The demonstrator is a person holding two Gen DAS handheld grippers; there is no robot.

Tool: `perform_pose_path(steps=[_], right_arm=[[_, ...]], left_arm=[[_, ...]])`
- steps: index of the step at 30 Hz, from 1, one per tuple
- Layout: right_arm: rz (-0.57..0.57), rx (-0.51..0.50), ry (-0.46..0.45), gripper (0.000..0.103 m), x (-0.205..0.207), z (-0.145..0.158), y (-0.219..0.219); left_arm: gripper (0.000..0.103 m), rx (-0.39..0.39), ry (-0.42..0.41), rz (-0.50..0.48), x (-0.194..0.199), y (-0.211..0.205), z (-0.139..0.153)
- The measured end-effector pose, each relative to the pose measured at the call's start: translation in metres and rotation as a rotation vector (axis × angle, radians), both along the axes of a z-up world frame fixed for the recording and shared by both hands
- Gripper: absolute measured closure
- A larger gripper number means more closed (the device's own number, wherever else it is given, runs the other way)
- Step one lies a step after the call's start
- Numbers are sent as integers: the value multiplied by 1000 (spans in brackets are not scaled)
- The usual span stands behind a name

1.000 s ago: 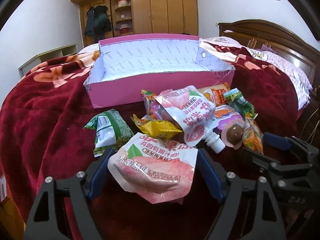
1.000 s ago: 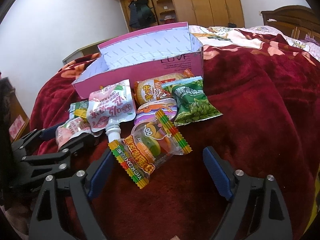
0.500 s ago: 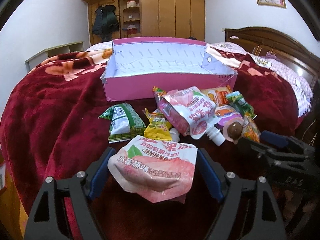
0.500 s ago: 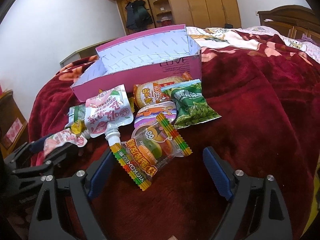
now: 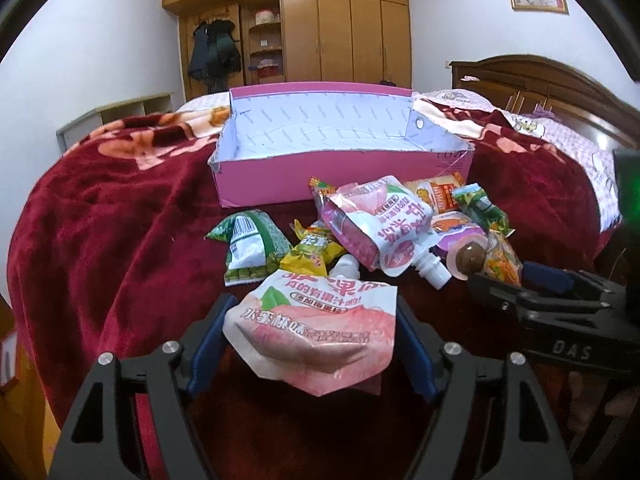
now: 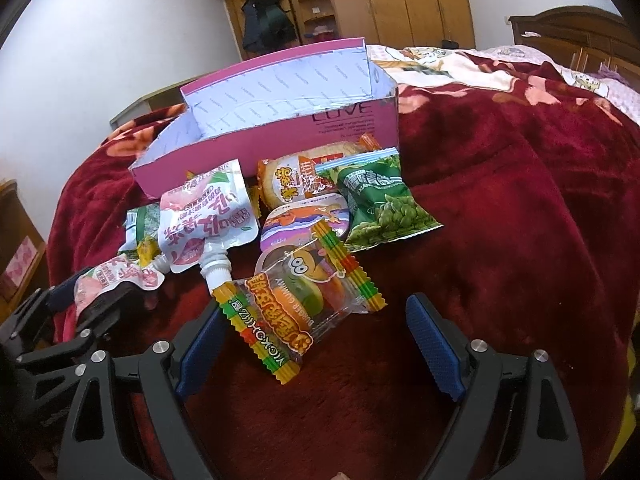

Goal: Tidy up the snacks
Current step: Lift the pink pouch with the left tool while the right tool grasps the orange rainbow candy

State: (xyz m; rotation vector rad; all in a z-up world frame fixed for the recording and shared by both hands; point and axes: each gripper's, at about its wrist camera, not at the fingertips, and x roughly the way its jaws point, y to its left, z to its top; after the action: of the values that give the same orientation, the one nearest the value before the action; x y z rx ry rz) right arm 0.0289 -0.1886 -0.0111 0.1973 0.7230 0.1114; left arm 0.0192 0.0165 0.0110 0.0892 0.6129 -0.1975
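Observation:
My left gripper (image 5: 312, 340) is shut on a pink peach jelly pouch (image 5: 316, 332) and holds it above the red blanket; it also shows in the right wrist view (image 6: 116, 280). My right gripper (image 6: 316, 340) is open, its fingers on either side of a burger gummy packet (image 6: 296, 312) lying on the blanket. An open pink box (image 5: 340, 148) stands behind the snack pile, empty inside as far as I see. A second peach pouch (image 5: 384, 228) with a white cap lies in the pile.
Green pea packets (image 6: 380, 204) (image 5: 250, 248), a yellow packet (image 5: 312, 252), an orange cracker pack (image 6: 296, 180) and a jelly cup (image 6: 308, 220) lie before the box. A wooden headboard (image 5: 540, 80) is at right, wardrobes (image 5: 340, 20) behind.
My left gripper has lifted and drawn back with the peach pouch, so the pile and box look farther away. The right gripper has barely moved.

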Motion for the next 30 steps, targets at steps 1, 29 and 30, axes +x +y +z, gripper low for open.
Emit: perform_pose_path(steps=[1,29,30], right_arm=[[0,1,1,13,0,0,0],[-45,83,12,21,0,7,-2],[-50,81,13,23,-1,8,-3]], left_arm=[[24,-19,5,-8,-2,2,2],[24,-126,-47,14,-23,19,32],[24,-125,-50,17,-24,20,32]])
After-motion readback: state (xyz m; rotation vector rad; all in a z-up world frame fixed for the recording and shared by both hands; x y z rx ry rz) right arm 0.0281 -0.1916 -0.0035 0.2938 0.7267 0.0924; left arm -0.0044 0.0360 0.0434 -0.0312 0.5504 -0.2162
